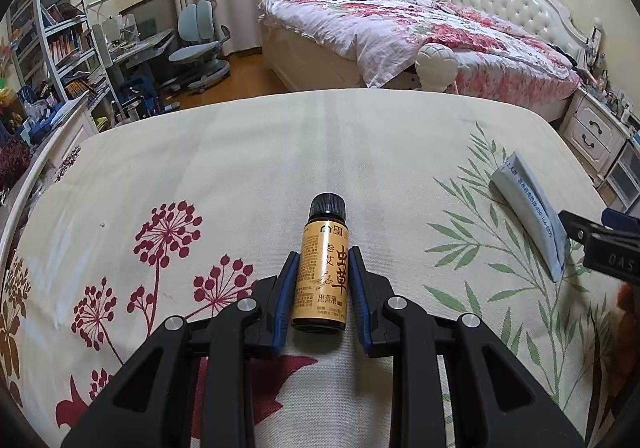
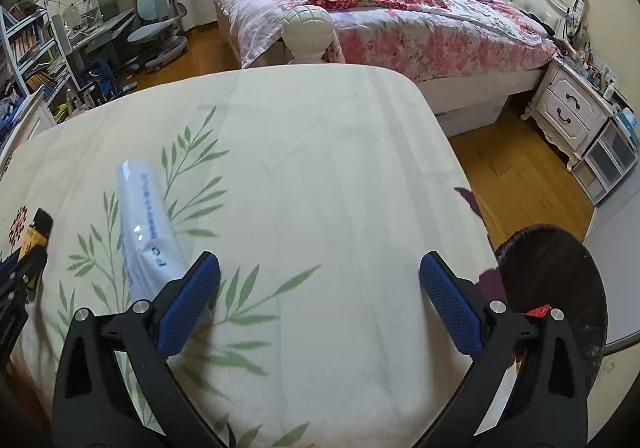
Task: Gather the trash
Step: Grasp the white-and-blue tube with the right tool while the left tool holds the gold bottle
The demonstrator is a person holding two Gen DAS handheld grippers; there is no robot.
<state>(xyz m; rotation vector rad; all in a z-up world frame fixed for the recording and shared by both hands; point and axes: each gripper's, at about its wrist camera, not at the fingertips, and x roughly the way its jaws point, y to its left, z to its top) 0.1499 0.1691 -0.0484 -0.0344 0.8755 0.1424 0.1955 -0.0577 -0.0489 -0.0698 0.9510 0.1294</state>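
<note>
Soft, even indoor light, strong fisheye bend

Both views curve hard toward dark, vignetted corners. The glossy pale-blue plastic packet [image 2: 146,232] carries small white glare spots and looks smeared in the right view; shadows on the cream floral bedsheet [image 1: 248,168] stay faint.

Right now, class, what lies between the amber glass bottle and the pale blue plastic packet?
Only bare leaf-printed cloth separates the amber glass bottle from the pale blue plastic packet, in the left wrist view.

Between jaws: glossy dark glass bottle [image 1: 323,268], matt paper label. Left of right jaws: shiny plastic packet [image 2: 146,232]. Beneath: matt woven cloth [image 1: 280,152].
</note>
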